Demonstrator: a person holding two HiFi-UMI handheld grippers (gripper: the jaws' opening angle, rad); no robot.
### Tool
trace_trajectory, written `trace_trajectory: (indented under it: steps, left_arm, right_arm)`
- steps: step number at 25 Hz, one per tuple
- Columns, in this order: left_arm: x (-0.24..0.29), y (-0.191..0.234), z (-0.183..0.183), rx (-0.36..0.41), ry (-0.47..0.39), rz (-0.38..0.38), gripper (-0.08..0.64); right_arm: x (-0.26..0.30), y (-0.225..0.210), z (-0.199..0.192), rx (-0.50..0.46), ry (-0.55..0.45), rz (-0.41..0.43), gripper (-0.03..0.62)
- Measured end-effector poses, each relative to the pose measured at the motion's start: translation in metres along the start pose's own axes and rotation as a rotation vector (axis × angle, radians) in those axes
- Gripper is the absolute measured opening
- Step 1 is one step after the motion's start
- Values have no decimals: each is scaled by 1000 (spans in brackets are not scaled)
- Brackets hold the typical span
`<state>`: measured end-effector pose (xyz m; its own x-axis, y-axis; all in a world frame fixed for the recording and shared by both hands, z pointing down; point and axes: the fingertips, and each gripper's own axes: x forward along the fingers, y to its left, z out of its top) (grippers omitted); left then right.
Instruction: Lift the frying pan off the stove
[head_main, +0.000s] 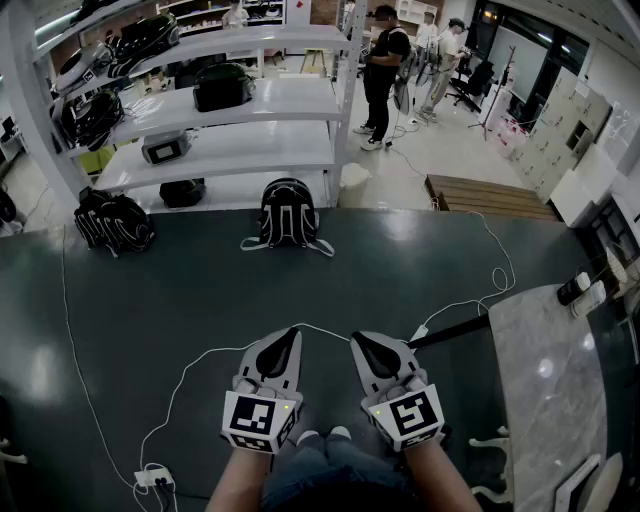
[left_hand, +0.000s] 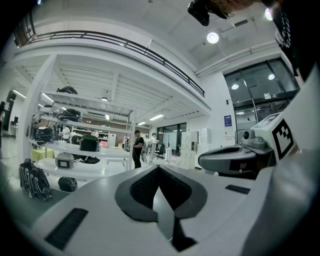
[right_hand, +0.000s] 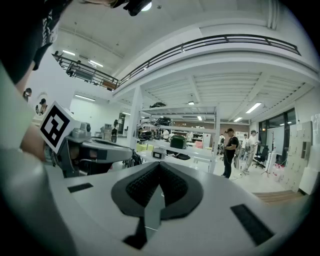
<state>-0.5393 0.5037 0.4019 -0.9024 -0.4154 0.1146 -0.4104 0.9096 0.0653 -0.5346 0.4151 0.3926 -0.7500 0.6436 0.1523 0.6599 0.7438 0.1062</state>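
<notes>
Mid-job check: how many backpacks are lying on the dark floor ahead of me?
2. One backpack lies straight ahead at the dark floor's far edge; the other backpack lies further left along it. More bags sit on the shelves, and some may be hidden.

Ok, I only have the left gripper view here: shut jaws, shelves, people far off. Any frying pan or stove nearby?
Observer: None in any view. The head view shows the left gripper and right gripper side by side above a dark floor.
Operator: Is the right one shut too?
Observer: Yes, its own view shows its pads together, nothing between.
Operator: What's off to the right?
Observer: A grey counter with what look like two bottles at its far end.
</notes>
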Motion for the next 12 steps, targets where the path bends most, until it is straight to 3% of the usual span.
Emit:
trace_trajectory:
  steps: [12]
  left_arm:
    - [2, -22, -19, -3, 48, -111, 11]
  right_arm:
    - [-39, -18, -14, 54, 42, -148, 25]
